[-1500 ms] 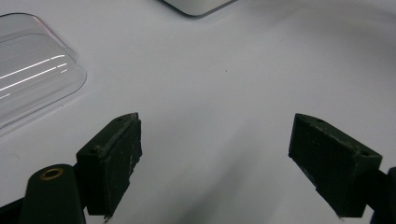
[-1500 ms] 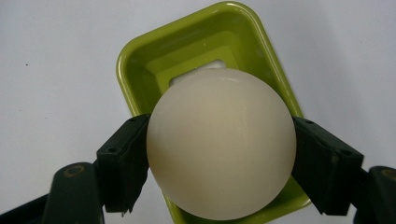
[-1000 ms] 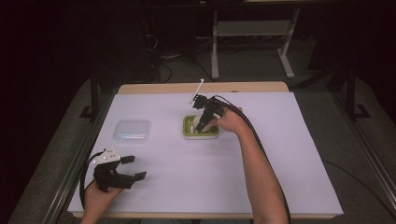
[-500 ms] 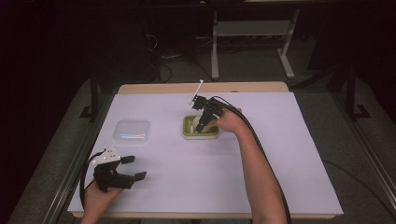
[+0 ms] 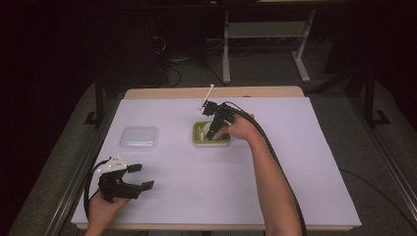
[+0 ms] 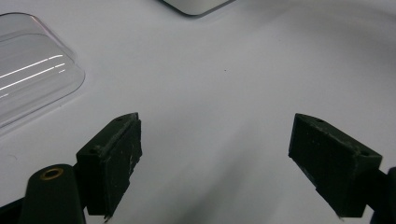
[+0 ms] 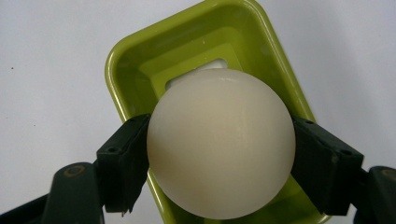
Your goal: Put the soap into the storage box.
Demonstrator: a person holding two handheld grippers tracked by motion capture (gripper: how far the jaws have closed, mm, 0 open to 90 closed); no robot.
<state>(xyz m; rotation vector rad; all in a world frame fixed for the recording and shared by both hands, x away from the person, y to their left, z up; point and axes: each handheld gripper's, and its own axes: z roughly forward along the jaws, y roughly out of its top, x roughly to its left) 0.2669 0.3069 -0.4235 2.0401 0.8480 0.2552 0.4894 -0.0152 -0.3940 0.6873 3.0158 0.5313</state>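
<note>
Cream egg (image 7: 220, 144) clamped in right hand-held gripper (image 7: 219, 154) over green tray (image 7: 140, 60), seemingly unseated; left hand-held gripper (image 6: 217, 158) wide.

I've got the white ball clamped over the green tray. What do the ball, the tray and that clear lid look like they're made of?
Ball: matte off-white, smooth with faint ridges, probably plastic or rubber. Green tray: glossy moulded plastic, with soft highlights along its rounded rim. Clear lid: thin transparent plastic, streaked with light reflections. Right gripper holds the ball; hardness can't be judged by look.
</note>
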